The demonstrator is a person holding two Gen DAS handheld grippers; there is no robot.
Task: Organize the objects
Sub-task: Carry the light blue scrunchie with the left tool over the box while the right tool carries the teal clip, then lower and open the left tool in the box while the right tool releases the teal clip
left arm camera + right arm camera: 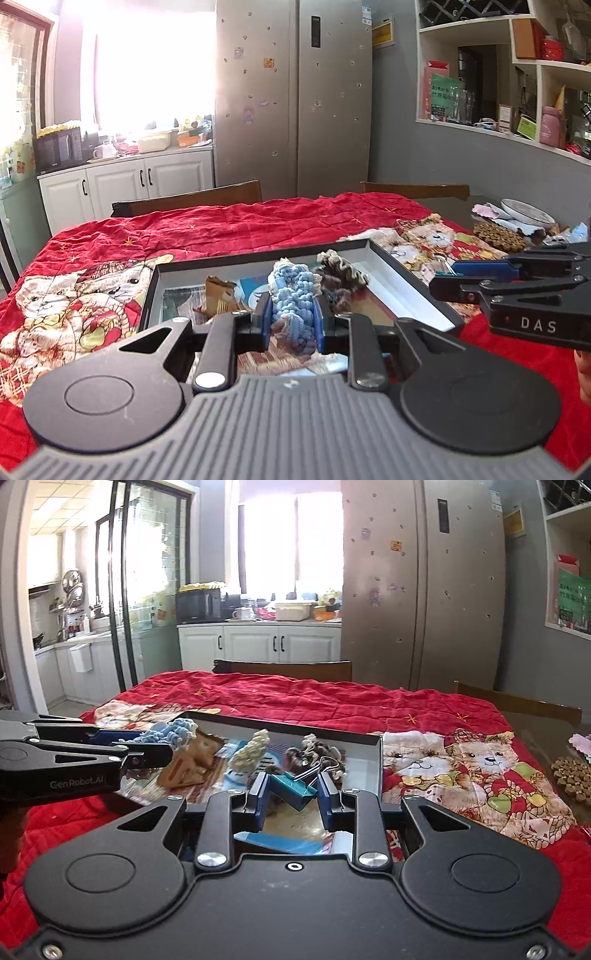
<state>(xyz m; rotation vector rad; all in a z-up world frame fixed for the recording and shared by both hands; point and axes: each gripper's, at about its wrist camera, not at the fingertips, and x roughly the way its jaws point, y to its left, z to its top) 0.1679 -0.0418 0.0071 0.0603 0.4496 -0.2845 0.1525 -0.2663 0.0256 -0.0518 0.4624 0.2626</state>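
Observation:
My left gripper (291, 319) is shut on a light blue knitted scrunchie (293, 295) and holds it over the shallow black tray (406, 291). From the right wrist view the left gripper (147, 747) comes in from the left with the blue scrunchie (177, 733). My right gripper (291, 794) is shut on a teal binder clip (291, 784) with silver wire handles, above the tray's near right part (380, 771). In the tray lie a brown scrunchie (341, 275), a cream scrunchie (251, 753) and a brown packet (221, 295). The right gripper (447, 278) enters the left wrist view from the right.
The table wears a red cloth with teddy bears (236, 229). At the right edge lie a round brown beaded mat (498, 236), a white plate (524, 210) and crumpled paper. Wooden chair backs (192, 199) stand behind the table; fridge and cabinets stand beyond.

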